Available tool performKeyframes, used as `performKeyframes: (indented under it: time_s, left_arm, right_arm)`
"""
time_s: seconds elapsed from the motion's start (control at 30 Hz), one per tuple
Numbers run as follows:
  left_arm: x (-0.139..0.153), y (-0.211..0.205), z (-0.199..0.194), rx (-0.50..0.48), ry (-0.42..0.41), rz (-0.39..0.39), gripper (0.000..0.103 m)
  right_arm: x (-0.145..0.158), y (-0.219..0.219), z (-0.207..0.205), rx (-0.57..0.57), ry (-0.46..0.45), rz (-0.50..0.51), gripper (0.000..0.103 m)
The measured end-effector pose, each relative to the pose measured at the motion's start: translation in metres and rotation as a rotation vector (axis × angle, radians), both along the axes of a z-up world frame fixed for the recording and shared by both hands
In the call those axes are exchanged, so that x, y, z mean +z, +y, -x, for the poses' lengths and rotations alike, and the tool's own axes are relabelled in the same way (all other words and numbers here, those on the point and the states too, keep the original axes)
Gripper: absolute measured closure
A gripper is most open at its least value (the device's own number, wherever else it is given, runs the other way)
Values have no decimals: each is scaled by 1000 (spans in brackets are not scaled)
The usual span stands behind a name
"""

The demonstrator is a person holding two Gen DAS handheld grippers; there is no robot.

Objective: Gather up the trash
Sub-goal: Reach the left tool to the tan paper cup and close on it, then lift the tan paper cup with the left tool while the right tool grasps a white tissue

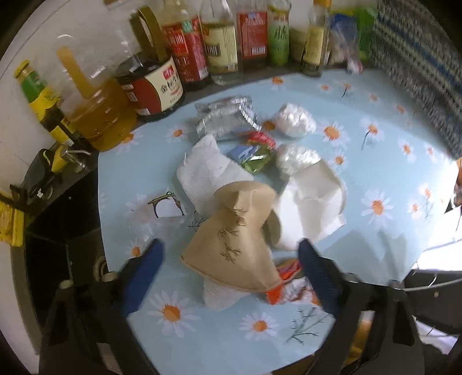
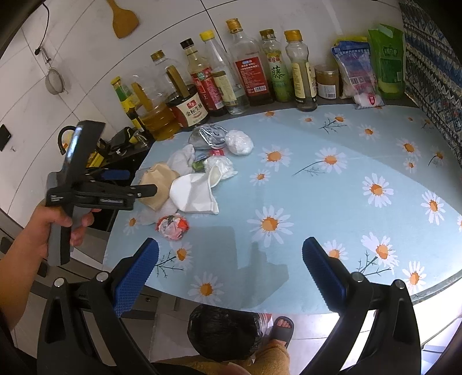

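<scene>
I see a white tiled wall (image 2: 86, 57) behind a daisy-print tablecloth (image 2: 317, 196), with bottles (image 2: 245, 72) lining its back edge.

A home kitchen; oil and sauce bottles (image 2: 213, 78) line the white-tiled wall (image 2: 86, 52) at top; a wooden spatula (image 2: 122, 20) and strainer (image 2: 53, 82) hang upper left; daisy tablecloth (image 2: 332, 187) at centre.

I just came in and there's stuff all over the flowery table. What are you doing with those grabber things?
Someone is tidying up trash with a grabber in each hand. The left gripper has its jaws open around a crumpled brown paper napkin at the near edge of the trash pile, not squeezing it yet. The right gripper waits open and empty over the daisy tablecloth. A bin with a black bag sits on the floor below the table's edge.
</scene>
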State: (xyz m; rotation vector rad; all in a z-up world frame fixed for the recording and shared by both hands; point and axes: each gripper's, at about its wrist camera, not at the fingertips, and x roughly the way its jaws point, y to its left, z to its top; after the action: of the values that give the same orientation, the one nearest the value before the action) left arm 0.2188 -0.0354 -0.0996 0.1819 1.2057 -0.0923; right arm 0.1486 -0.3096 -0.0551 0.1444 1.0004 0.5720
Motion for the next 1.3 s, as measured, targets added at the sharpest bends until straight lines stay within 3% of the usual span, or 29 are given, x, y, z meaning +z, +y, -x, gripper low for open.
performKeyframes:
  time_s: [0.2,0.43,0.9,1.1,1.3]
  left_arm:
    - [-16,5,-10,-16,53,-19,39]
    - [-17,3,-13,-53,58,-30,44]
    - [7,19,2,-1,-17,18,49]
    - [27,36,28,57,-68,56,49]
    - [36,56,64,134,-105,101,49]
  right_arm:
    - [-7,-7,-7,-13,19,0,4]
    - [-10,-3,-11,-5,24,4,4]
    - [-14,11,-21,12,30,-1,4]
    - [-20,42,-39,59,63,-14,4]
    - [-32,94,-64,126,112,52,4]
